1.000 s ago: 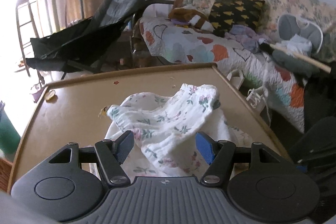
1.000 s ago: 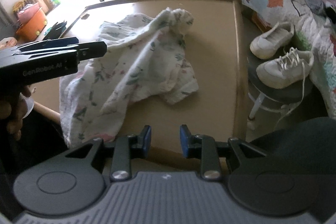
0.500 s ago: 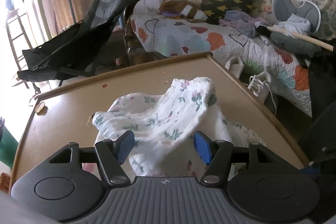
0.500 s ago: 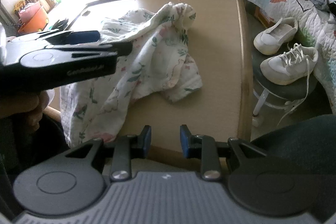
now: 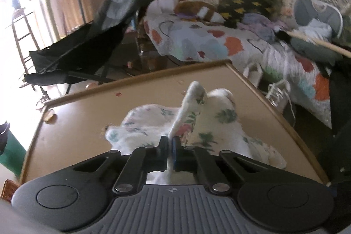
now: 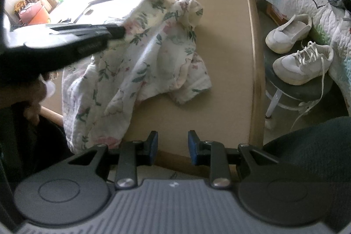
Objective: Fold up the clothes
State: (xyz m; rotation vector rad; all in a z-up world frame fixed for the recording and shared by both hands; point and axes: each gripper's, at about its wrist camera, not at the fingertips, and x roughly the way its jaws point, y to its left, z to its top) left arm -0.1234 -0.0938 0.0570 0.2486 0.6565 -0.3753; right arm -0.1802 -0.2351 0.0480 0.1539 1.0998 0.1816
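Floral cloth [image 6: 140, 63] lies crumpled on the tan table [image 6: 228, 71], its near edge hanging off. Left tongs [image 5: 170, 145] have just snapped closed, pinching a raised fold of it. Right tongs [image 6: 172, 147] hover partly open over the table's near edge, empty.

Beyond the tongs: tan table [image 5: 87, 120] with raised rim; black folding chair [image 5: 92, 41] behind it. Right of the tongs: two white sneakers [image 6: 302, 65] on a round stool [image 6: 307, 93]; quilted sofa [image 5: 219, 41] with a black-and-yellow cushion [image 5: 245, 1].
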